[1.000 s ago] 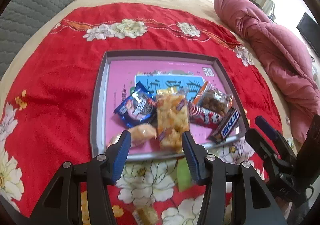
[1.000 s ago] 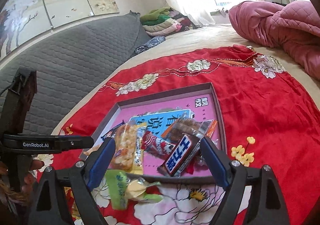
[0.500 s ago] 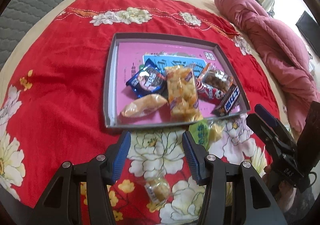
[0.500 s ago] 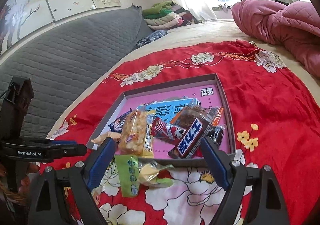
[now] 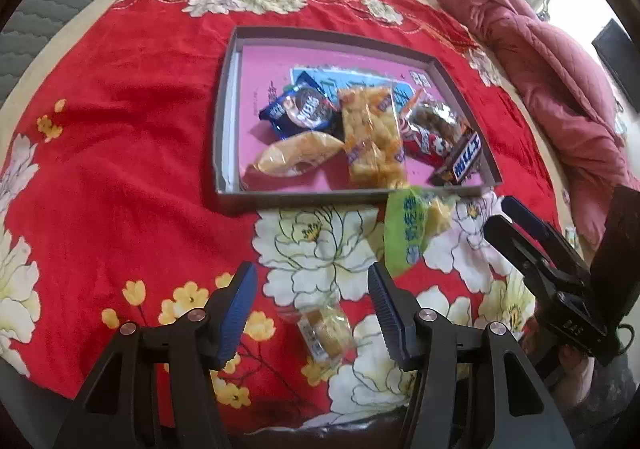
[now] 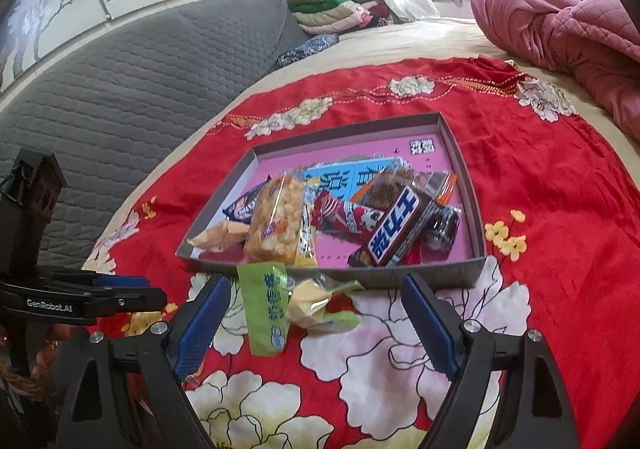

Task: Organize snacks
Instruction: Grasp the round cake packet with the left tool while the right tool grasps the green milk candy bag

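**Snack tray on a red cloth, with two packets outside it**

Both views show a shallow grey tray (image 5: 224, 121) with a pink floor resting on a red flowered cloth (image 5: 120, 153) spread over a bed. Inside the tray lie a blue cookie pack (image 5: 298, 111), a pale bread roll (image 5: 298, 155) in clear wrap, a clear bag of yellow puffed snacks (image 5: 372, 141), a red-wrapped bar (image 5: 426, 145), a brown chocolate bar (image 5: 460, 163) with white lettering, and a clear pack of brown snacks (image 5: 438, 117); they overlap toward the near right corner. A green packet (image 6: 266, 305) lies on the cloth just outside the tray's near wall, its top edge touching that wall. A small clear-wrapped cake (image 5: 326, 329) lies on the cloth nearer the camera, well apart from the tray.

The left gripper (image 5: 312, 305) hangs above the cloth with jaws spread wide and nothing between them; the small cake appears in the gap below. The right gripper (image 6: 316, 323) likewise has its jaws released and wide, the green packet framed between them, untouched. A pink quilt (image 6: 560, 33) is heaped at the right of the bed.
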Tool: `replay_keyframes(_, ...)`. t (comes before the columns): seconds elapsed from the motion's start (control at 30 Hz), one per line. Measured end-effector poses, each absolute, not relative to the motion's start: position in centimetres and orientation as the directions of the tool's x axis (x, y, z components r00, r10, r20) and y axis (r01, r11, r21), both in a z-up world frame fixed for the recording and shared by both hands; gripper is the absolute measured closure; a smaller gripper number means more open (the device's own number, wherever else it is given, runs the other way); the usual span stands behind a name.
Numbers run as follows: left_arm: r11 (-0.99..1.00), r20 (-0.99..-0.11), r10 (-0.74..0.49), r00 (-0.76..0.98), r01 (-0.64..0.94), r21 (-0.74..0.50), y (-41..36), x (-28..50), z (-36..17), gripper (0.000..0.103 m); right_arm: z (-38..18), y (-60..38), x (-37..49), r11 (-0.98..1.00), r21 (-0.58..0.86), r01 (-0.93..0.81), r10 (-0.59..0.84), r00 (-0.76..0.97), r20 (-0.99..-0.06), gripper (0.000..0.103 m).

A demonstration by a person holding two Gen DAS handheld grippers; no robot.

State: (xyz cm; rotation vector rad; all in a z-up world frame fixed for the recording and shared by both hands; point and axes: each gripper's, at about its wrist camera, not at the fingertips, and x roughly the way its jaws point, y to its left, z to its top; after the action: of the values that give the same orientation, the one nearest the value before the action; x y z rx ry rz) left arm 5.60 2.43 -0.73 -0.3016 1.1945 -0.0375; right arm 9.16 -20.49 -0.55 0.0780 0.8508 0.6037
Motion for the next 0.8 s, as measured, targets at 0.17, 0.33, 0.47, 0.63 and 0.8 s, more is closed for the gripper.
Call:
replay_keyframes(0.17, 0.957, -0.916, -0.209, 0.343, -0.119, -0.263, 1.9, 4.7, -1.3, 0.044, -1.1, -20.2, 8.9, 0.830, 0.294, -0.474, 0.524, 0.482, -0.702, 0.016)
replay_keyframes(0.33, 0.948, -0.926, -0.233, 0.296, -0.142, -0.284, 1.8, 4.1, -2.8, 0.044, -1.5, -19.8, 8.9, 0.827, 0.289, -0.481, 0.520, 0.464, -0.717, 0.016)
replay_keyframes(0.47, 0.945, -0.934, -0.238, 0.266, -0.159, -0.286, 1.5, 3.8, -4.0, 0.044, -2.0, -19.5, 8.9, 0.822, 0.297, -0.485, 0.524, 0.443, -0.728, 0.016)
replay_keyframes(0.63, 0.943, -0.939, -0.241, 0.246, -0.168, -0.286, 0.9, 3.8, -5.0, 0.044, -3.2, -19.4, 9.4, 0.817, 0.328, -0.475, 0.533, 0.402, -0.744, 0.016)
replay_keyframes(0.8, 0.945, -0.942, -0.236, 0.238, -0.172, -0.280, 0.6, 3.8, -5.6, 0.044, -4.1, -19.0, 10.2, 0.808, 0.346, -0.477, 0.544, 0.379, -0.749, 0.016)
